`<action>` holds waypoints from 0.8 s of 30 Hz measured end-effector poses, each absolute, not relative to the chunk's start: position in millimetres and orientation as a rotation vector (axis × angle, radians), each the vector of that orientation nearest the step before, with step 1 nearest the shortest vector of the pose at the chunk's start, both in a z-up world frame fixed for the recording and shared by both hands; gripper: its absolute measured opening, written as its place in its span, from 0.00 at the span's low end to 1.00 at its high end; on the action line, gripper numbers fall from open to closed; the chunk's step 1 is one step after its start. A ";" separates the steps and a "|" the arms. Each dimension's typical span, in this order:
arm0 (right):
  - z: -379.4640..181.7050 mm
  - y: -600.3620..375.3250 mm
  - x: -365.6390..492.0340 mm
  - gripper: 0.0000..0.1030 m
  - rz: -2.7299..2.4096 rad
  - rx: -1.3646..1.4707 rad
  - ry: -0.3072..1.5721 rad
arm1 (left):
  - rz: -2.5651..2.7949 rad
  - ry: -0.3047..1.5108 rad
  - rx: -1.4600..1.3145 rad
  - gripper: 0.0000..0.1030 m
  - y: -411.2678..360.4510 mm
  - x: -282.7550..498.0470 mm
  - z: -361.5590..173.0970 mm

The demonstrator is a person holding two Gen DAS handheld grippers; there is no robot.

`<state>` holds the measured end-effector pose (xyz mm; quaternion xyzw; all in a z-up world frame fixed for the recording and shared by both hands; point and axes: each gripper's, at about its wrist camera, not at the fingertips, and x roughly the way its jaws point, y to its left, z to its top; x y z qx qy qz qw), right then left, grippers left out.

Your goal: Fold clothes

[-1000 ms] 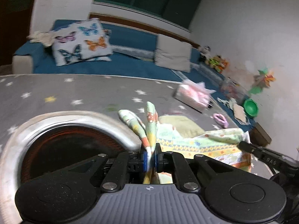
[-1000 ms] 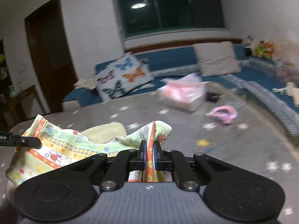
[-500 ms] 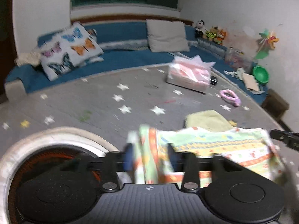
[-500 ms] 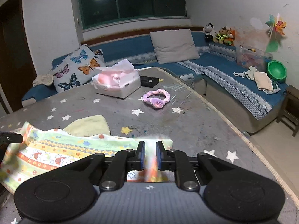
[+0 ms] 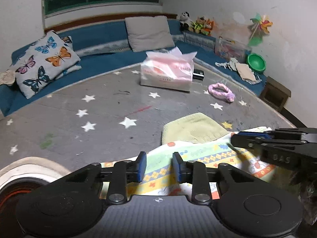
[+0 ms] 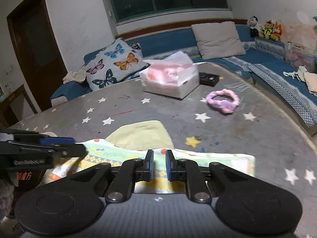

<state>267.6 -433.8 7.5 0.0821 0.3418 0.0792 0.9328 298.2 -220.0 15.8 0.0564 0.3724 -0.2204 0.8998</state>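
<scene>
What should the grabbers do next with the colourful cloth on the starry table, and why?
Probably lift both grippers away and pick a new edge to fold. The patterned cloth lies flat on the table, over part of the yellow cloth. The left gripper is closing with nothing pinched between its fingers, and the right gripper stands open above the cloth.

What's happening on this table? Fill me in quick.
A person is folding clothes with a handheld gripper in each hand. A patterned cloth lies flat on the star-print table, partly over a pale yellow cloth. The left gripper hangs over the patterned cloth, its jaws closing with a clear gap and nothing pinched. The right gripper stands slightly open above the same cloth, gripping nothing. A tissue pack and a pink hairband sit farther back.
</scene>
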 end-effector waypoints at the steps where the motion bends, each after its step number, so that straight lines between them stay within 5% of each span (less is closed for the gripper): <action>1: 4.5 -431.7 272.0 0.13 0.163 0.161 0.706 | -0.453 0.772 0.118 0.30 -221.6 299.6 12.7; 9: 2.8 -426.5 272.9 0.21 0.169 0.127 0.716 | -0.434 0.767 0.118 0.34 -226.5 296.7 3.5; 14: 15.2 -415.7 240.6 0.38 0.229 0.087 0.710 | -0.431 0.742 0.138 0.52 -220.4 270.4 9.7; 24: 13.8 -380.2 172.2 0.47 0.298 -0.055 0.692 | -0.370 0.728 0.166 0.75 -198.7 213.5 6.3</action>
